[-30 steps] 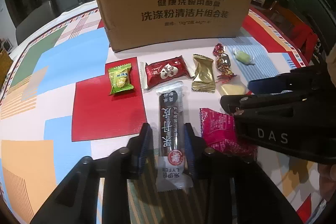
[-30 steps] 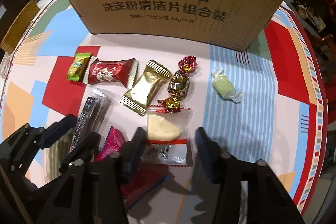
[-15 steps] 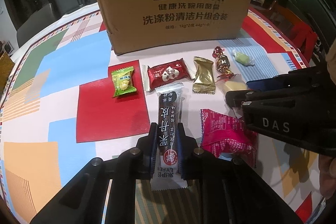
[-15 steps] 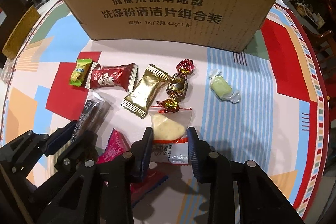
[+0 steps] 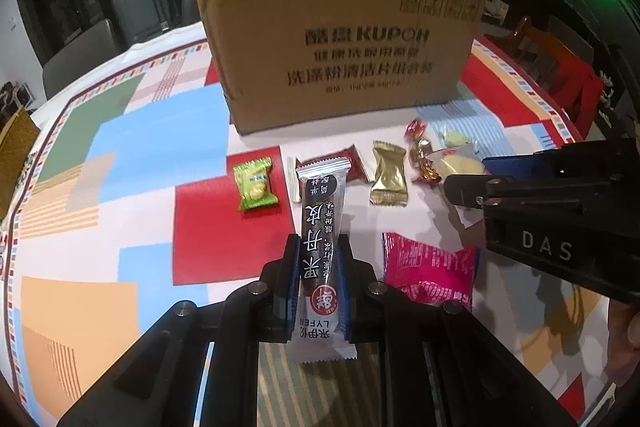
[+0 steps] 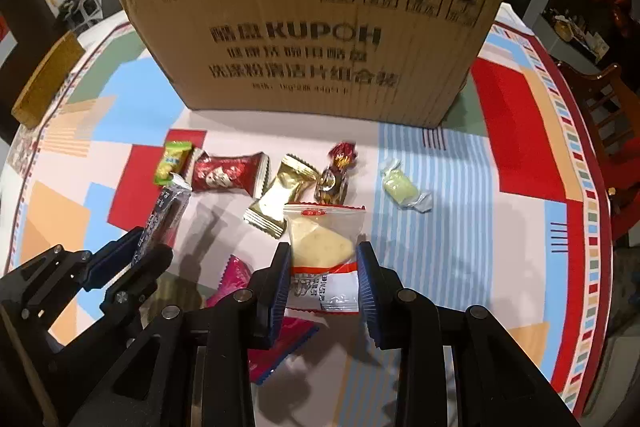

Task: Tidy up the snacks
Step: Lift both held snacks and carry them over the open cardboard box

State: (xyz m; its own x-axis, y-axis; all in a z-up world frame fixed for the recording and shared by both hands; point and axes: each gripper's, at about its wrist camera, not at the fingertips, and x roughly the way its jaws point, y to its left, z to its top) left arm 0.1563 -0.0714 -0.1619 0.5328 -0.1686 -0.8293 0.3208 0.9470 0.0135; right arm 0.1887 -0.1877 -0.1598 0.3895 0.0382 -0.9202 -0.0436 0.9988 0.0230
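1. The left tool [image 5: 319, 267] is clamped on a long black snack bar [image 5: 322, 223]; both blue pads press the sides of the wrapper, near its lower end.
2. The bar points forward from the left tool and appears raised off the bench [image 5: 120, 155], its far end covering part of a red packet [image 5: 352, 165].
3. The right tool [image 6: 323, 267] holds a clear packet with a pale wedge inside [image 6: 323, 239]. Its fingers sit fairly wide, one pad against each edge of the packet.
4. Whether that packet is off the bench cannot be told.
5. A pink packet [image 5: 430, 267] lies on the bench just right of the left tool and partly under the right tool.
6. Ahead of both tools lie a green candy [image 5: 256, 183], the red packet, a gold packet [image 5: 388, 174], a foil-twisted sweet [image 6: 335, 173] and a pale green sweet [image 6: 402, 189], in a loose row.
7. Beyond that row stands a cardboard box [image 6: 312, 27].
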